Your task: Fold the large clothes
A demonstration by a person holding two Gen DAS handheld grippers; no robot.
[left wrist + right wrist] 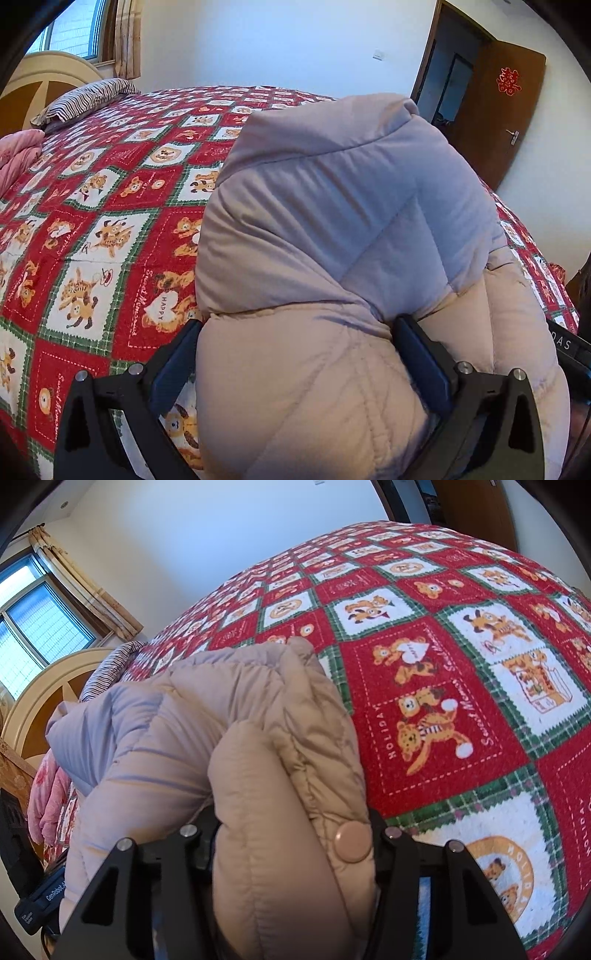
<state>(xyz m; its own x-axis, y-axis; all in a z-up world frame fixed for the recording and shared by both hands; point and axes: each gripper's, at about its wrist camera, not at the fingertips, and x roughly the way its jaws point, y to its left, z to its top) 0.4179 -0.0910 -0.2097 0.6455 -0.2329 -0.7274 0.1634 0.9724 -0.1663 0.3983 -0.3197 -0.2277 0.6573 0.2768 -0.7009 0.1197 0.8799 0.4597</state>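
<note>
A puffy beige padded jacket is bunched up over the red bear-pattern bedspread. My left gripper is shut on a thick fold of the jacket, one finger on each side of it. In the right wrist view the jacket fills the lower left, with a round beige snap button near the fingers. My right gripper is shut on a padded edge of the jacket; its fingertips are hidden by the fabric. The other gripper's body shows at the lower left.
A striped pillow and a cream headboard are at the bed's head, with a pink quilt beside them. A window with curtains and a brown door stand along the walls. The bedspread stretches to the right.
</note>
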